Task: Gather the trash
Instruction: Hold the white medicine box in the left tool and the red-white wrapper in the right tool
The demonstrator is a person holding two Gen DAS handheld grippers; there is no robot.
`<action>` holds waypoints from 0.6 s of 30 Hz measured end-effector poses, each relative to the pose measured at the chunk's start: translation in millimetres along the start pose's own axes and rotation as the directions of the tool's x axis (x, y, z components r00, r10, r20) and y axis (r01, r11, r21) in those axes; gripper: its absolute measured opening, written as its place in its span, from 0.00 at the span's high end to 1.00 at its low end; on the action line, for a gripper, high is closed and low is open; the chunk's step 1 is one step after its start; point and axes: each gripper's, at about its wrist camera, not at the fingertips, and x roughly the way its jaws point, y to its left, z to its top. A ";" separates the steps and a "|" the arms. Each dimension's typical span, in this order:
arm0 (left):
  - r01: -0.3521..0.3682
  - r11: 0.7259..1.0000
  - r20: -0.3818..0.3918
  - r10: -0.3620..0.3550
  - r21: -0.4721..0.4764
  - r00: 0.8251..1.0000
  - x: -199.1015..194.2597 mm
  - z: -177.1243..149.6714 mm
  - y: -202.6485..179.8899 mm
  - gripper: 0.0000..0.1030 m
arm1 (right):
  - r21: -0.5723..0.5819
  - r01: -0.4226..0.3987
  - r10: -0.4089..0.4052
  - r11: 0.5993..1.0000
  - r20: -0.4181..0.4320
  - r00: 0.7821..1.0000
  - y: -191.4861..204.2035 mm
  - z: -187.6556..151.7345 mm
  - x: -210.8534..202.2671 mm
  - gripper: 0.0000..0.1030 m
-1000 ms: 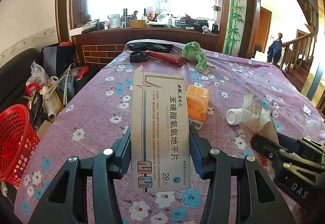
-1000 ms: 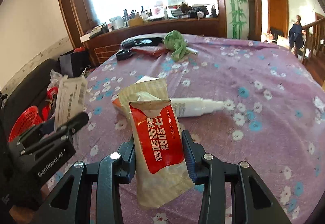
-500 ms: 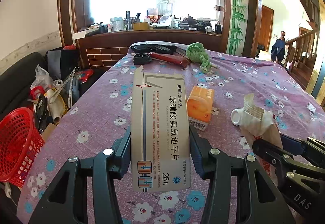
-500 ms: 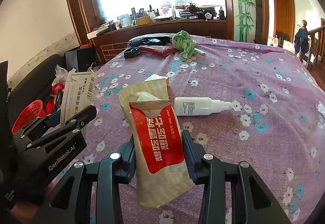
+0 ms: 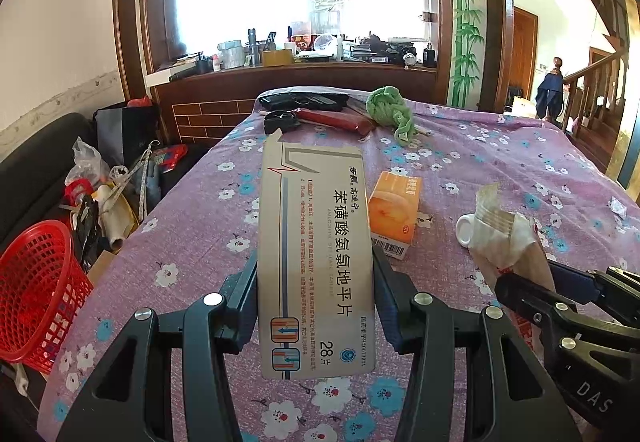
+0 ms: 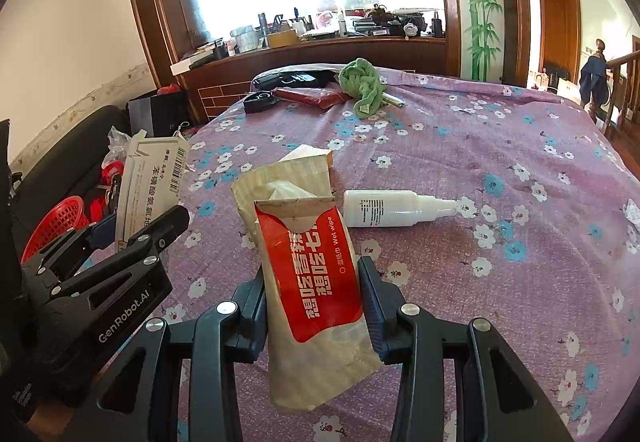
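My left gripper point(image 5: 315, 294) is shut on a long grey-white medicine box point(image 5: 314, 242) with Chinese print, held above the table. My right gripper point(image 6: 312, 306) is shut on a beige wet-wipe packet with a red label point(image 6: 310, 266). An orange box point(image 5: 394, 207) and a white spray bottle point(image 6: 394, 207) lie on the purple flowered tablecloth point(image 6: 500, 145). A red mesh basket point(image 5: 38, 294) stands off the table's left side. The right gripper point(image 5: 568, 318) with its packet shows at the right of the left wrist view; the left gripper point(image 6: 136, 238) with its box point(image 6: 154, 181) shows at the left of the right wrist view.
At the table's far end lie a green cloth point(image 5: 390, 111), a red case point(image 5: 332, 119), and black items point(image 5: 304, 101). Bags and clutter point(image 5: 104, 193) sit on a dark sofa left of the table. A cluttered wooden counter point(image 5: 296, 69) stands behind.
Both grippers have drawn back and risen a little with their loads; the table objects look farther away. Both grips are unchanged.
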 end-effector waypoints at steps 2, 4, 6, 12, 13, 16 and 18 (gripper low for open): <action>-0.001 1.000 0.000 0.001 0.002 1.000 -0.3 0.0 -1.0 0.53 | 0.001 0.002 -0.002 1.000 -0.002 1.000 -0.2 0.0 0.4 0.57; -0.004 1.000 0.003 0.004 0.002 1.000 -1.3 0.6 0.1 0.53 | 0.006 -0.001 0.001 1.000 -0.007 1.000 -0.8 0.0 0.7 0.57; -0.007 1.000 0.007 0.007 0.003 1.000 -1.1 0.4 -0.7 0.53 | 0.005 0.000 0.000 1.000 -0.005 1.000 -0.3 0.0 -0.3 0.57; -0.027 1.000 0.021 0.027 0.011 0.999 -1.9 0.2 -2.1 0.53 | 0.006 0.006 -0.007 1.000 0.009 1.000 -0.7 0.3 -3.6 0.57; -0.029 0.999 0.023 0.029 0.012 0.999 -2.2 0.5 -2.2 0.53 | 0.008 0.008 -0.008 1.000 0.011 1.000 -1.4 0.4 -4.1 0.57; -0.038 0.999 0.028 0.038 0.013 0.999 -2.4 0.7 -1.7 0.53 | 0.013 0.008 -0.008 1.000 0.011 1.000 -2.2 0.3 -4.2 0.57; -0.040 0.999 0.030 0.039 0.014 0.999 -2.6 1.1 -1.9 0.53 | 0.010 0.007 -0.007 1.000 0.010 1.000 -1.2 0.0 -4.4 0.57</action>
